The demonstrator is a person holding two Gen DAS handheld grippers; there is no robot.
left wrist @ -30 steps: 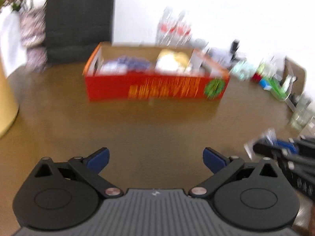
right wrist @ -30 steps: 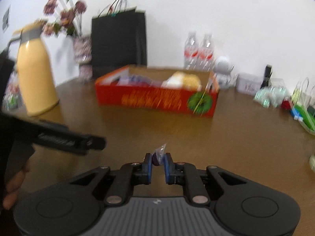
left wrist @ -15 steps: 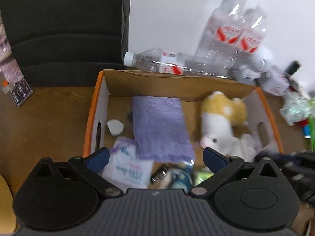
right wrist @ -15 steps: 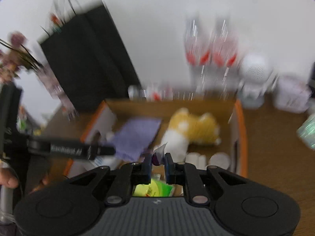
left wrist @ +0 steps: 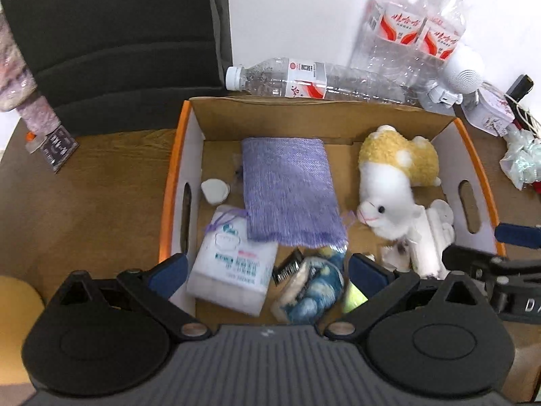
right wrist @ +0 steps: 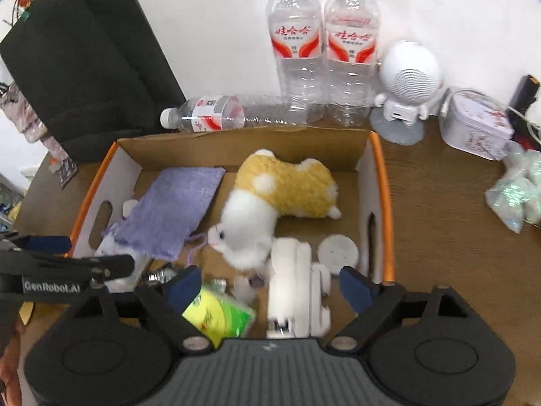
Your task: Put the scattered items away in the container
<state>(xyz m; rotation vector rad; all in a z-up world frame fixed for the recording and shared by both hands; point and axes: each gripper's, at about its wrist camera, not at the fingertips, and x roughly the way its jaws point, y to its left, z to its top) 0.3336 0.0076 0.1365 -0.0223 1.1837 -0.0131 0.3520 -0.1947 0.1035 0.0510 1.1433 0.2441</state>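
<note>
on the brown wooden table (right wrist: 439,203), the right gripper (right wrist: 267,284), a second ago pinching a small wrapped item, is opening empty-jawed above the orange-rimmed cardboard box (right wrist: 380,182), likely just dropped in.

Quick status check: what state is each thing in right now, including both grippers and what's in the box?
Right gripper: fingers opening, nothing between them, above the box.
Left gripper: open, empty.
Cardboard box: open-topped, partly filled.
Plush toy: lying on its side in the box.
Purple pouch: lying flat in the box.
Lying bottle: on its side behind the box, capped.
Two water bottles: upright.
</note>
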